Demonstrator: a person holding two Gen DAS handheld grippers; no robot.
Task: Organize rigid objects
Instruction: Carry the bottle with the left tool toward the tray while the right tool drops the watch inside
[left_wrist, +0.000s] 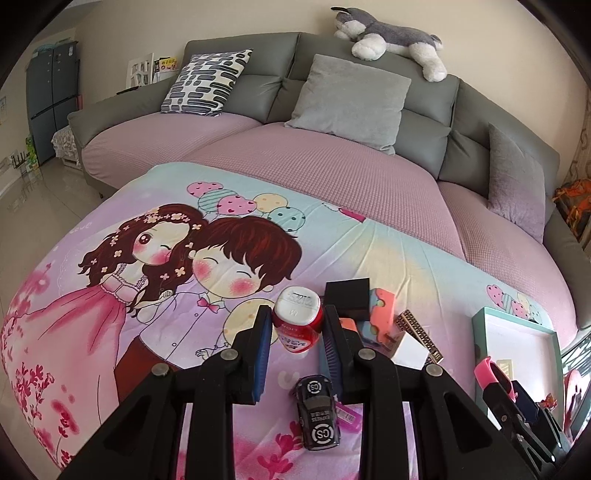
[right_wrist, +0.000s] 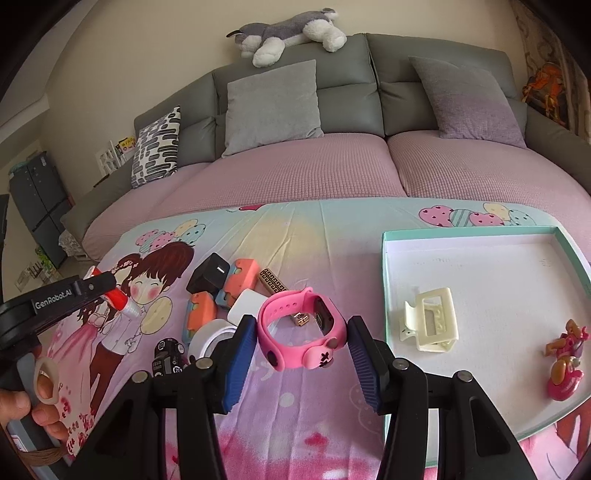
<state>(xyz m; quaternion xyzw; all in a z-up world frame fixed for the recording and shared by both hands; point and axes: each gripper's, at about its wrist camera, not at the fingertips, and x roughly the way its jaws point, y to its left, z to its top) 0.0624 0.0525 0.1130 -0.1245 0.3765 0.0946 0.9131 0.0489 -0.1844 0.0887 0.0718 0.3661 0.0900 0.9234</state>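
Two grips: left gripper (left_wrist: 297, 325) was clamped on the red bottle (left_wrist: 297, 317), lifted off the sheet; right gripper (right_wrist: 302, 341) held the pink watch (right_wrist: 301, 326) across its loop.
Destination: tray (right_wrist: 480, 236) lay at right, holding a hair clip (right_wrist: 430, 321) and a toy (right_wrist: 565, 363).
Risk, bottle: round sides could slip.
Risk, watch: soft strap might flex and drop short.
Left view only: bottle cap.
Right view only: tray contents.

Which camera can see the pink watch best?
The right wrist view. There the pink watch sits whole and close between the right gripper's blue pads. The left wrist view shows only a pink bit of it at the right edge, against that gripper.
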